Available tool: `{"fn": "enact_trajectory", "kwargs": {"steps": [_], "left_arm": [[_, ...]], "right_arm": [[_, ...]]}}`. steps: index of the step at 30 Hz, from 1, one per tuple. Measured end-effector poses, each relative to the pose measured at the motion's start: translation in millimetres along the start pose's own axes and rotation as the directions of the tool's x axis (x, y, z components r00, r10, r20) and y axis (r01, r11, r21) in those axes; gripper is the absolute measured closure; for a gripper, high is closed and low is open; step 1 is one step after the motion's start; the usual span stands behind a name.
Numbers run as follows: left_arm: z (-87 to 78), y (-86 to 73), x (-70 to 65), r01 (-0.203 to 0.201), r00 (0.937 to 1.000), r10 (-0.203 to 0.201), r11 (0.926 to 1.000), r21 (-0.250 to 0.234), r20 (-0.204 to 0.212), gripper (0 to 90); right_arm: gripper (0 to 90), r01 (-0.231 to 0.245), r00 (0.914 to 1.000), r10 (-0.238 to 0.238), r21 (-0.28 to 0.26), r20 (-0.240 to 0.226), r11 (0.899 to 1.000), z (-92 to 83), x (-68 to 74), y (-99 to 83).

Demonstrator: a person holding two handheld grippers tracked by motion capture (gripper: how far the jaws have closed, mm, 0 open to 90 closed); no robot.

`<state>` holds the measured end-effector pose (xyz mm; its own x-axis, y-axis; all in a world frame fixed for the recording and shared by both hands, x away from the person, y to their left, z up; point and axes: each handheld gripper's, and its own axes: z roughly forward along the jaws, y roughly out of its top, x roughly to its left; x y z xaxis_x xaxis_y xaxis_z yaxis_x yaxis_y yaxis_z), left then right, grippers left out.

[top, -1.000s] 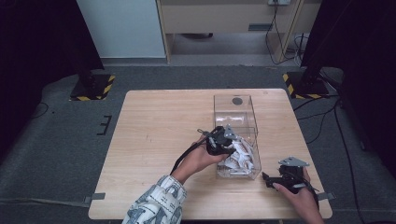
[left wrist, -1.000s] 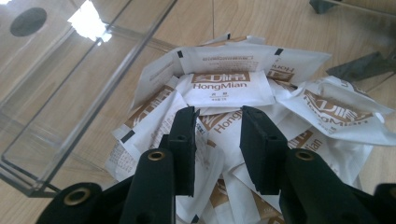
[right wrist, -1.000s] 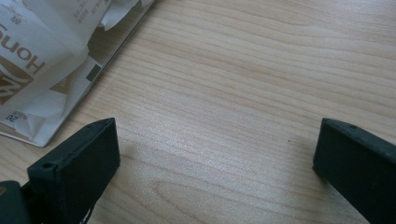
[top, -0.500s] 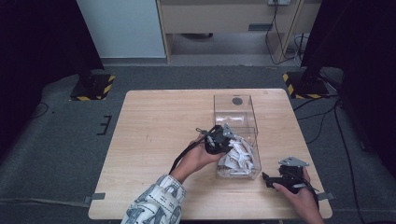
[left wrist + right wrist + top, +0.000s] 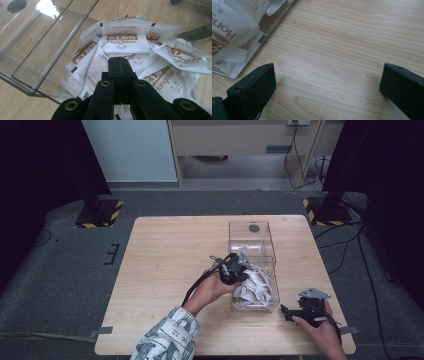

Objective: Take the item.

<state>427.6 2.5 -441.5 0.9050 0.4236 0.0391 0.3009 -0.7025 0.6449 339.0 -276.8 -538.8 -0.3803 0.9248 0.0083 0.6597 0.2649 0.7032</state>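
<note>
Left tool, jaws just closed together with nothing seen between them, centre frame over white sachets in clear box; right tool open on tabletop.

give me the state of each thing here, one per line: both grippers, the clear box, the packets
left gripper: jaws closed together, tips down among the packets; whether a packet edge is pinched cannot be told
right gripper: jaws wide open, nothing between them, over bare table
clear box: open on top, far end bare
packets: white sachets piled loose and crumpled in the near end of the box
</note>
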Motion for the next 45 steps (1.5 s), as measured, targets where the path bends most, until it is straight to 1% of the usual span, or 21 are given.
{"fn": "enact_trajectory", "kwargs": {"steps": [1,2,4,8,12,16,18,24,29,34,38,40,45], "left_arm": [[-2.2,0.4,0.5,0.006,1.0,-0.006,0.9999,-0.009,0.004,90.0],[-3.1,1.4,2.6,-0.005,0.9999,0.006,0.9993,-0.037,0.01,90.0],[-7.4,1.6,3.1,0.017,0.9997,-0.016,0.9989,-0.044,0.016,90.0],[-16.1,1.9,4.4,0.031,0.9993,-0.029,0.9971,-0.069,0.021,90.0],[-22.4,3.2,4.1,0.029,0.9994,-0.028,0.9963,-0.081,0.021,90.0],[-26.8,6.3,3.8,0.018,0.9995,-0.016,0.9954,-0.094,0.026,90.0],[-28.6,7.7,4.1,0.027,0.9991,-0.024,0.9938,-0.108,0.035,90.0],[-32.1,9.2,4.5,0.021,0.9993,-0.017,0.9932,-0.115,0.035,90.0],[-34.9,10.7,4.6,0.031,0.9989,-0.026,0.9911,-0.129,0.039,90.0],[-39.9,10.7,6.1,0.029,0.999,-0.024,0.9899,-0.139,0.038,90.0],[-46.4,10.4,9.8,0.043,0.9984,-0.037,0.9856,-0.164,0.042,90.0],[-48.9,10.1,10.9,0.046,0.9983,-0.04,0.9845,-0.169,0.042,90.0],[-54.4,9.4,9.9,0.038,0.9988,-0.031,0.9839,-0.175,0.039,90.0]], "right_arm": [[0.8,0.0,1.0,0.0,0.0,0.0,1.0,0.0,0.0,0.0],[0.8,0.0,1.0,0.0,0.0,0.0,1.0,0.0,0.0,0.0],[0.8,0.0,1.0,0.0,0.0,0.0,1.0,0.0,0.0,0.0],[0.8,0.0,1.0,0.0,0.0,0.0,1.0,0.0,0.0,0.0],[0.8,0.0,1.0,0.0,0.0,0.0,1.0,0.0,0.1,0.0],[0.8,0.0,1.0,0.0,0.0,0.0,1.0,0.0,0.1,0.0],[0.8,0.0,1.0,0.0,0.0,0.0,1.0,0.0,0.1,0.0],[0.8,0.0,1.0,0.0,0.0,0.0,1.0,0.0,0.1,0.0],[0.8,0.0,1.0,0.0,0.0,0.001,1.0,0.0,0.1,0.0],[0.8,0.001,1.0,-0.001,0.0,0.001,1.0,0.0,0.1,0.0],[0.8,0.0,1.0,0.0,0.0,0.0,1.0,0.0,0.1,0.0],[0.8,0.0,1.0,0.0,0.0,0.0,1.0,0.0,0.1,0.0],[0.8,0.0,1.0,0.0,0.0,0.0,1.0,0.0,0.1,0.0]]}}
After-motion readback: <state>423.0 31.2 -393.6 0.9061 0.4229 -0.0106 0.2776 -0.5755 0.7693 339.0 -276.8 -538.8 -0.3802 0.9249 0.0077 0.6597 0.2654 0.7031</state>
